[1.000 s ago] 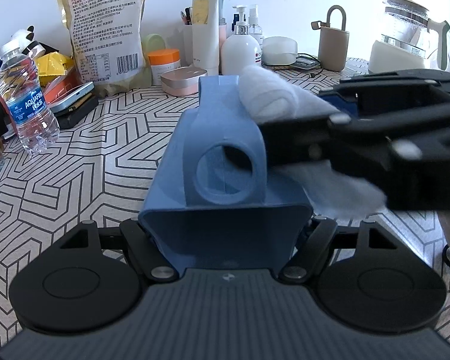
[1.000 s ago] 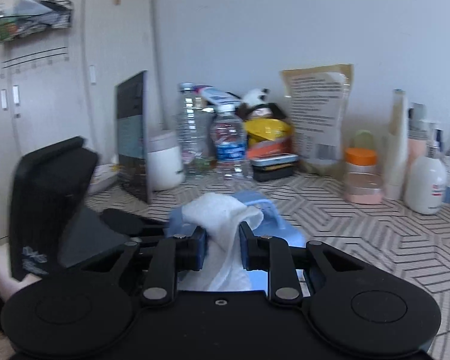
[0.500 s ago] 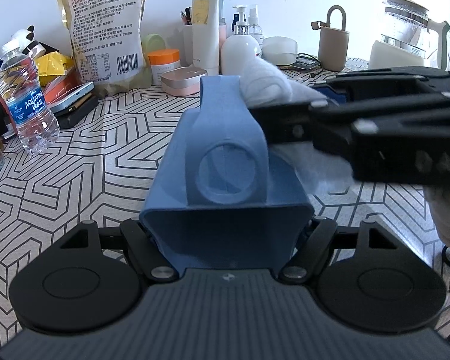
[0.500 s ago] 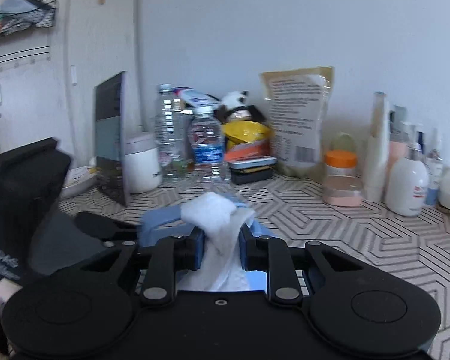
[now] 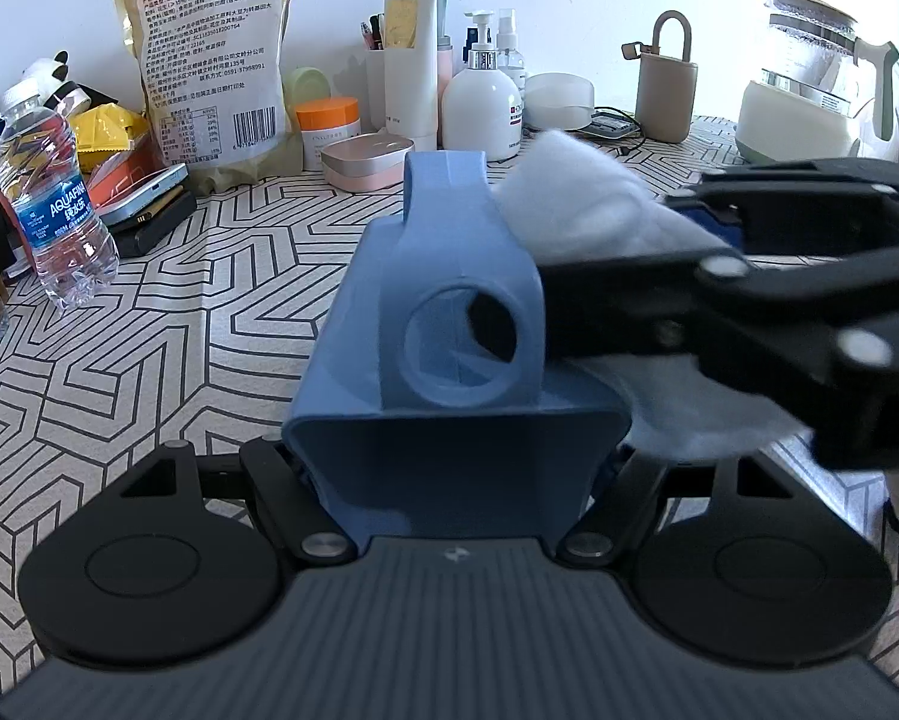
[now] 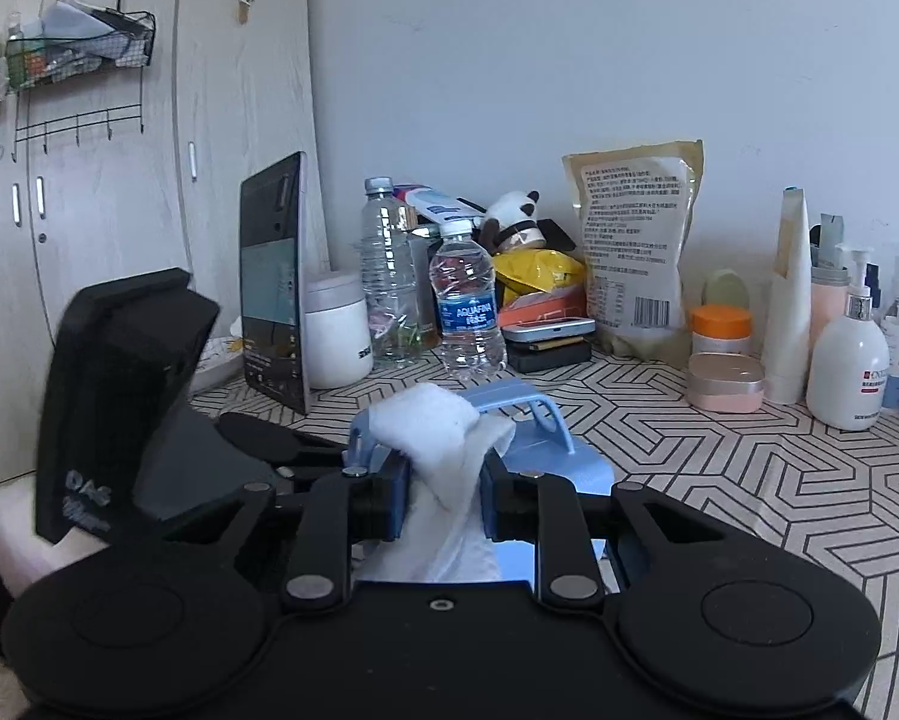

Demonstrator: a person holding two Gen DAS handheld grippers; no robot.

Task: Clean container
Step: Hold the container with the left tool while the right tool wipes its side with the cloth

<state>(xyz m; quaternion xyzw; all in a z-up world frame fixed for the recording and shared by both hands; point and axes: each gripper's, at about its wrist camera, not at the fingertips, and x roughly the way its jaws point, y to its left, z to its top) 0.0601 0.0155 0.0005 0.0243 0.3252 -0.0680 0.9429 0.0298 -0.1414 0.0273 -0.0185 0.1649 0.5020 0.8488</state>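
Left gripper (image 5: 455, 468) nearest: fingers clamped on base of one blue plastic container (image 5: 443, 324), held above bench (image 5: 149, 312) near front edge. Container long axis runs straight out from left fingers toward back edge, handle on top. Right gripper (image 6: 446, 495) crosses from right side, fingers pinched shut on one white cloth wad (image 6: 434, 426), cloth pressed on container's upper right flank. Next wipe likely along that long axis; right hand does the travel, left only braces. Far, along back edge: two water bottles, one snack bag (image 5: 209, 54), one pump bottle (image 5: 482, 102), one kettle (image 5: 815, 78).
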